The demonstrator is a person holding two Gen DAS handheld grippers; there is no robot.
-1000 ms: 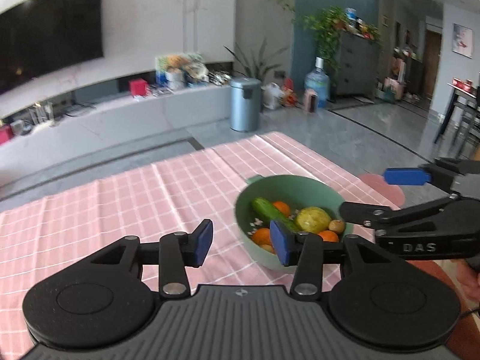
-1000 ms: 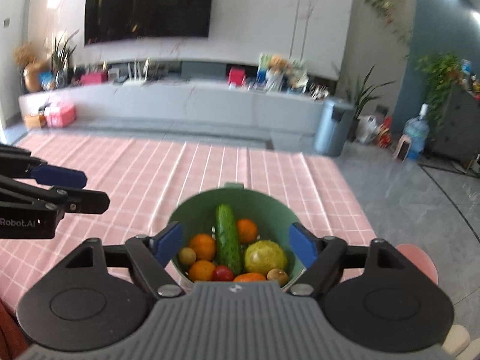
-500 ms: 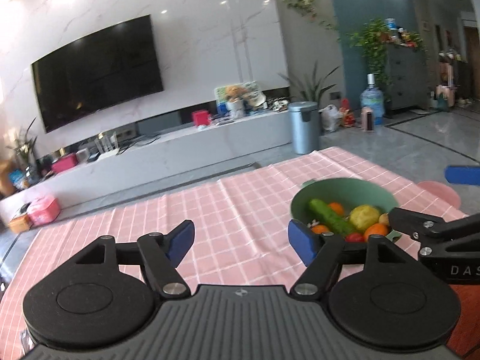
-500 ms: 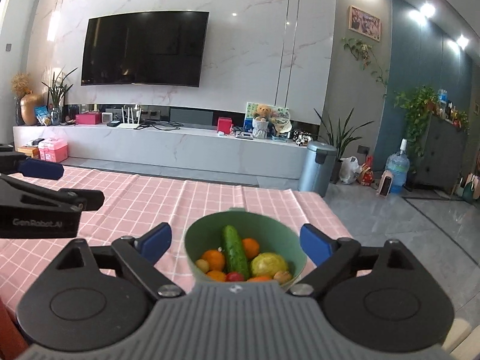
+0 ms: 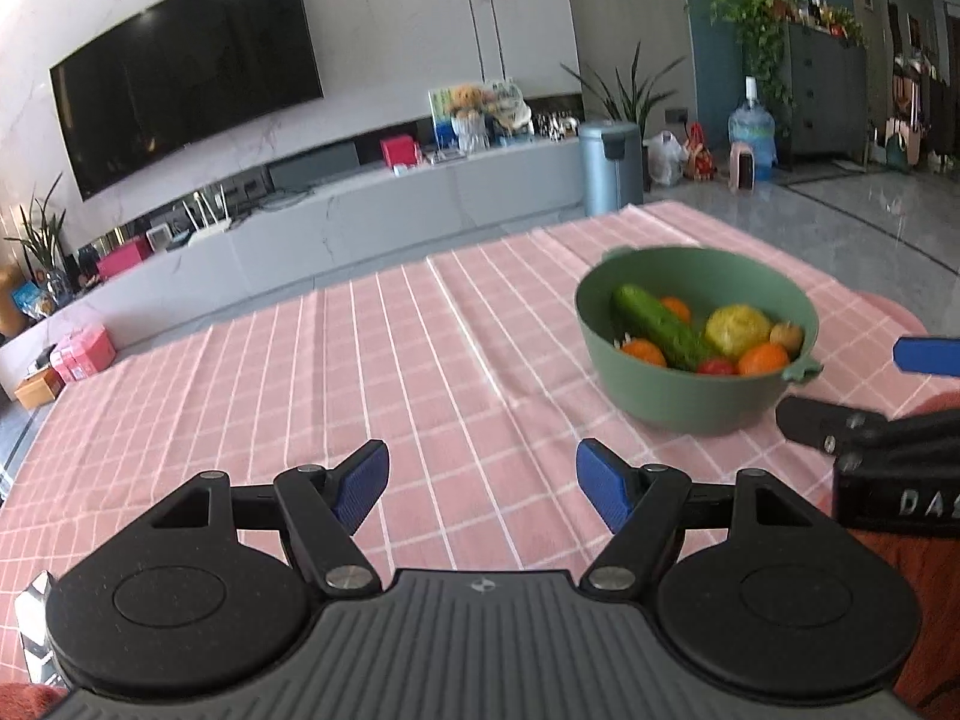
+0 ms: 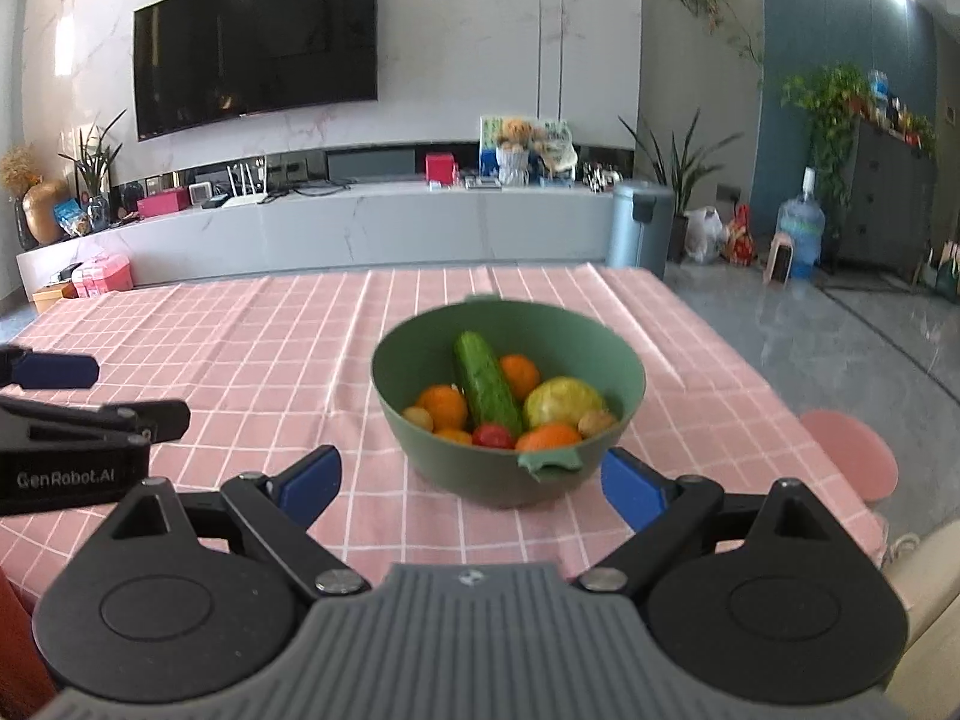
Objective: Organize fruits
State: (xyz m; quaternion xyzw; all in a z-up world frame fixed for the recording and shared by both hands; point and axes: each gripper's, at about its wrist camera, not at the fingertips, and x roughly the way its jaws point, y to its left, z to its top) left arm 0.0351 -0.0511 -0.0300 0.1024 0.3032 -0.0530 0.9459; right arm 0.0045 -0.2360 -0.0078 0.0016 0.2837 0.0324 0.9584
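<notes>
A green bowl [image 6: 624,360] stands on the pink checked tablecloth [image 6: 270,348]. It holds a cucumber [image 6: 486,384], several oranges [image 6: 444,405], a yellow-green fruit [image 6: 564,399], a red tomato [image 6: 492,435] and small brown fruits. The bowl also shows in the left wrist view [image 5: 660,396], at the right. My right gripper [image 6: 471,489] is open and empty, just in front of the bowl. My left gripper [image 5: 483,483] is open and empty over bare cloth, left of the bowl.
The table's far edge faces a long grey TV bench [image 6: 360,228] with a wall TV. A pink stool [image 6: 849,456] stands by the table's right side. A grey bin [image 6: 642,228] and a water bottle [image 6: 801,234] stand on the floor beyond.
My left gripper has opened wider and drawn back to the left of the bowl. My right gripper has stayed wide open and drawn back a little from the bowl.
</notes>
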